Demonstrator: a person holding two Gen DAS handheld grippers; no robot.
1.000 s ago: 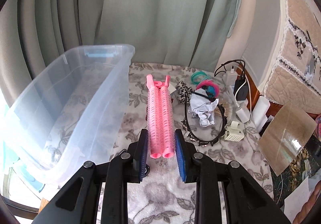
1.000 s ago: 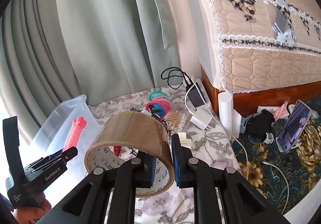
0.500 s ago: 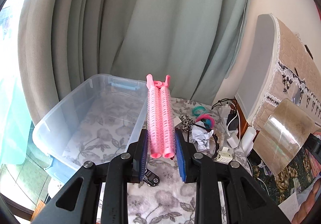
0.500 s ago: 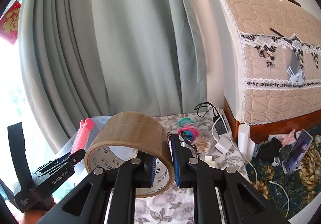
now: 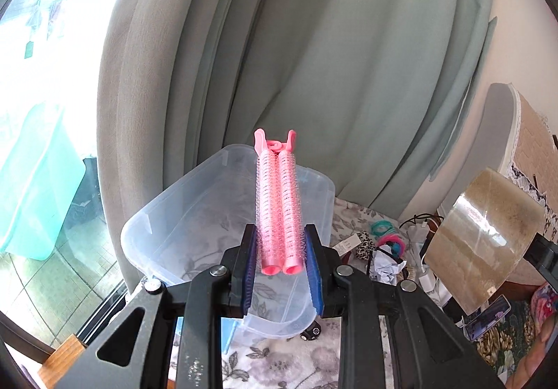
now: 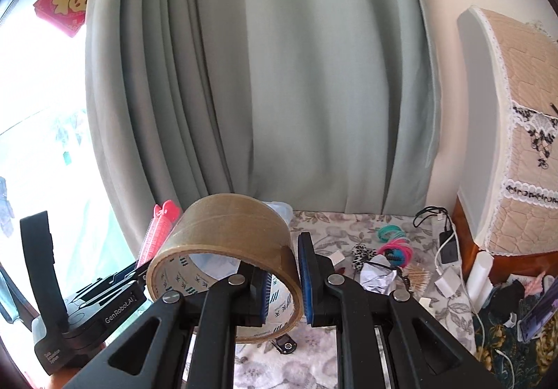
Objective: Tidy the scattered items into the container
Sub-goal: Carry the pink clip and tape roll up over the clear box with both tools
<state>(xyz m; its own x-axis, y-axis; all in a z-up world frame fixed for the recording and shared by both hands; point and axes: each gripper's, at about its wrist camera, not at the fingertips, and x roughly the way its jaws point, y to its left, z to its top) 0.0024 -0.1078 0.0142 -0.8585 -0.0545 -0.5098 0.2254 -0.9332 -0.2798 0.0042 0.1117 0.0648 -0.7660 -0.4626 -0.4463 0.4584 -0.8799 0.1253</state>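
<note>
Gripping pink curler (image 5: 278, 204) and tape roll (image 6: 223, 249)

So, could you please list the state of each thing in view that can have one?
left hand-held gripper: shut on pink hair roller clip
pink hair roller clip: closed, lifted above the bin
right hand-held gripper: shut on tape roll
tape roll: lifted, wall clamped
clear plastic bin: lidless, nothing visible inside
crumpled paper: on table

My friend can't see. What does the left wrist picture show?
The left tool grips a pink hair roller clip above a clear plastic bin. To the right, a roll of brown tape hangs over a cluttered floral tablecloth.
</note>
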